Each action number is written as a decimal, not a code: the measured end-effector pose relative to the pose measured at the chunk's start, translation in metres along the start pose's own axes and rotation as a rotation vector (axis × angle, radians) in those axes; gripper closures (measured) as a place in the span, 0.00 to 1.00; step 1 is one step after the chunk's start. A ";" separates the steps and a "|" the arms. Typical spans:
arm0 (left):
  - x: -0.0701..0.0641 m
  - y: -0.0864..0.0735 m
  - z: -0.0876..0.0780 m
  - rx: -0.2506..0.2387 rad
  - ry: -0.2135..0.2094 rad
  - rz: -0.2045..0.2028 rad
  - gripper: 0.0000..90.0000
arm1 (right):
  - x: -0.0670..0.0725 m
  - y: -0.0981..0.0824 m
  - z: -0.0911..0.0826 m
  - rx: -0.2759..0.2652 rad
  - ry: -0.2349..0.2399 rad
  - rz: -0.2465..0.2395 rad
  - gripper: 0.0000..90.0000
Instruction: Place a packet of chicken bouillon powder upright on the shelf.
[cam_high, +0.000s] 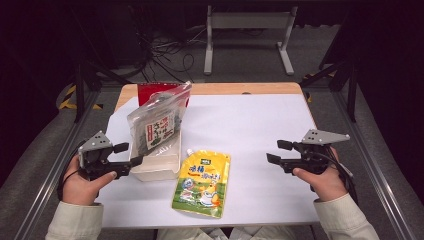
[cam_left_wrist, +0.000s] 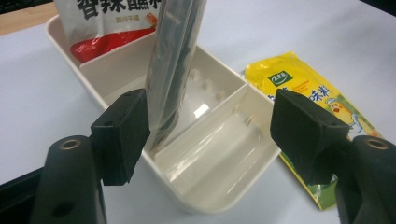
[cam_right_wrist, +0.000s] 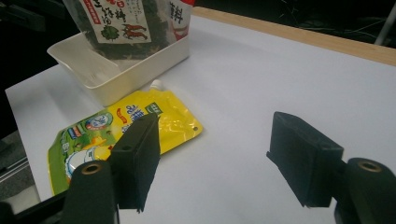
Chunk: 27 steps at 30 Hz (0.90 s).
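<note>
While seen from the high view: left gripper (cam_high: 131, 154) held at the near left of the white table (cam_high: 250, 130), jaws spread and released, tips just beside the near end of the cream divided tray (cam_high: 156, 167). Clear bag of dark dried greens (cam_high: 156, 125) stood upright in the tray's middle compartment, leaning a little; red packet (cam_high: 150, 92) upright behind it at the tray's far end. Yellow spout pouch (cam_high: 202, 183) lay flat on the table just right of the tray, spout toward the far side. Right gripper (cam_high: 274, 151) held well apart at the right, jaws spread, nothing between them.

Through the left gripper view: jaws stood wide apart, pressing on nothing. Clear bag (cam_left_wrist: 175, 60) seen edge-on, rising from the middle compartment, its lower edge right beside the left-hand pad; whether it touched the pad could not be told. Tray (cam_left_wrist: 224, 186) lay between the jaws, near compartment bare, dividers visible. Red packet (cam_left_wrist: 109, 28) stood in the far compartment. Yellow pouch (cam_left_wrist: 299, 88) lay beyond the tray's side, partly hidden by the right-hand jaw.

Through the right gripper view: jaws parted over bare white table (cam_right_wrist: 261, 93), released, gripping nothing. Yellow pouch (cam_right_wrist: 107, 126) lay flat at left, partly behind the left-hand jaw, spout pointing at the tray (cam_right_wrist: 116, 79). Clear bag (cam_right_wrist: 121, 28) stood in the tray.
</note>
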<state>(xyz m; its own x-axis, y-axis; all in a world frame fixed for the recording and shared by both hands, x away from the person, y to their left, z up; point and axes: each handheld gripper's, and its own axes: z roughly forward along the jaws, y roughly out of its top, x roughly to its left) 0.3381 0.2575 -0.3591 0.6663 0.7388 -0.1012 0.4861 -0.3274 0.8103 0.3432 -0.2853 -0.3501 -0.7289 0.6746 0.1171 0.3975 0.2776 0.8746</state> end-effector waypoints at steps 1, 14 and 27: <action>-0.002 -0.002 -0.002 0.003 -0.002 0.005 0.32 | 0.001 0.001 0.002 0.003 0.005 -0.002 0.37; -0.020 -0.017 -0.013 -0.032 -0.048 0.015 0.35 | 0.008 0.008 0.030 0.052 0.043 -0.044 0.36; -0.034 -0.026 -0.010 0.009 -0.113 -0.020 0.35 | 0.011 0.013 0.060 0.086 0.064 -0.062 0.36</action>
<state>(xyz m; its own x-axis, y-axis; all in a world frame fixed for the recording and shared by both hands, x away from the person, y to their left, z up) 0.2970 0.2467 -0.3713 0.7154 0.6746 -0.1821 0.5048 -0.3187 0.8023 0.3741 -0.2333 -0.3662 -0.7863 0.6103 0.0965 0.3953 0.3770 0.8376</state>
